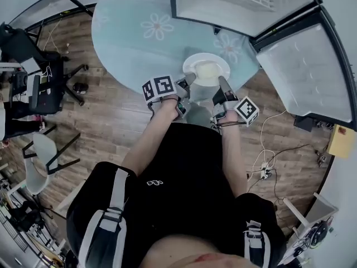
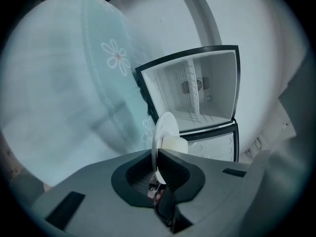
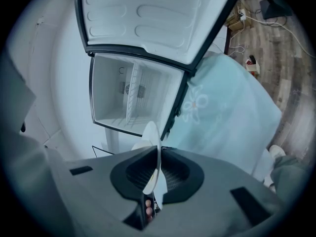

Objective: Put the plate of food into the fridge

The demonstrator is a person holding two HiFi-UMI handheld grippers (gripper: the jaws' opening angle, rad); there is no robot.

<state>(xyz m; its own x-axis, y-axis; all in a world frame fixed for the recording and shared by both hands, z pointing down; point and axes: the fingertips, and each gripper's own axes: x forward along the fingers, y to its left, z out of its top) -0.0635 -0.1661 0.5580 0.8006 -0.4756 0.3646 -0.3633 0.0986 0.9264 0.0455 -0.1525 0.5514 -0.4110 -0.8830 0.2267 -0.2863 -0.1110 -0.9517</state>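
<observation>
A white plate (image 1: pixel 206 71) with a pale block of food (image 1: pixel 206 70) on it hangs over the near edge of the round table, held from both sides. My left gripper (image 1: pixel 186 86) is shut on the plate's left rim and my right gripper (image 1: pixel 222 86) on its right rim. In the left gripper view the plate (image 2: pixel 165 131) stands edge-on in the left gripper (image 2: pixel 159 169), with the food (image 2: pixel 176 143) beside it. The right gripper (image 3: pixel 157 174) likewise pinches the plate's rim (image 3: pixel 153 147). The fridge (image 1: pixel 234 4) stands open ahead, its white compartment (image 2: pixel 202 93) bare.
A light blue flowered cloth covers the round table (image 1: pixel 134 32) under the plate. The fridge door (image 1: pixel 307 71) swings out to the right. Office chairs (image 1: pixel 39 88) stand at the left on the wooden floor, and cables with a power strip (image 1: pixel 265 172) lie at the right.
</observation>
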